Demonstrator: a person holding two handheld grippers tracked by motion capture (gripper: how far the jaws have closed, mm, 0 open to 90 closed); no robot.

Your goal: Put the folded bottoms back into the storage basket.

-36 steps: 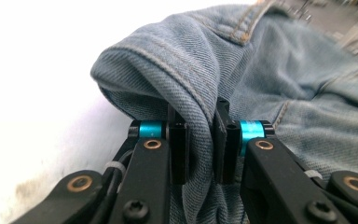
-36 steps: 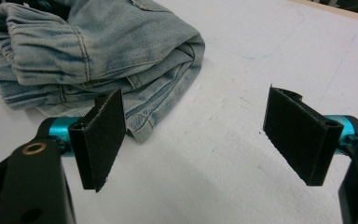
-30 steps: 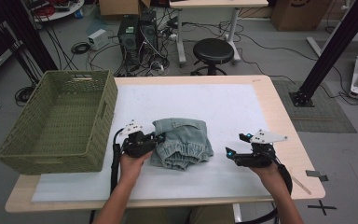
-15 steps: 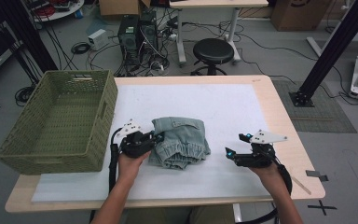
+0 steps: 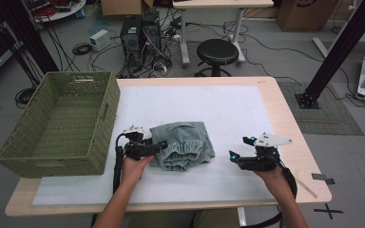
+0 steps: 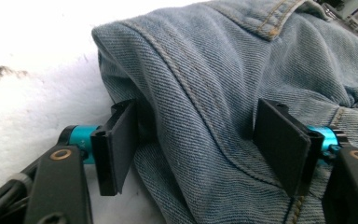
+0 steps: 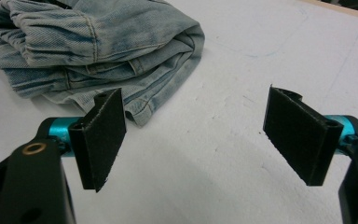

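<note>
**Folded denim sitting mid-table, left fingers just let go**

The table (image 5: 275, 102) has a pale wood edge under a matte white mat. On its left end sits a big olive woven basket (image 5: 62, 121), rectangular, with slatted plastic walls and a cut-out handle. The folded jeans (image 5: 183, 145) lie right of it, near the middle of the table: faded blue denim in a lumpy bundle with thick seams and a gathered, elastic-looking edge on the near side.

The left gripper (image 5: 158, 146) is at the bundle's left edge; its fingers (image 6: 119, 144) have just been opening and now straddle a fold of denim without pinching it. The right gripper (image 5: 234, 156) hovers well right of the jeans, fingers (image 7: 100, 135) spread over bare mat.

My worry: grabbing a single layer could unroll the whole fold on the lift.
</note>
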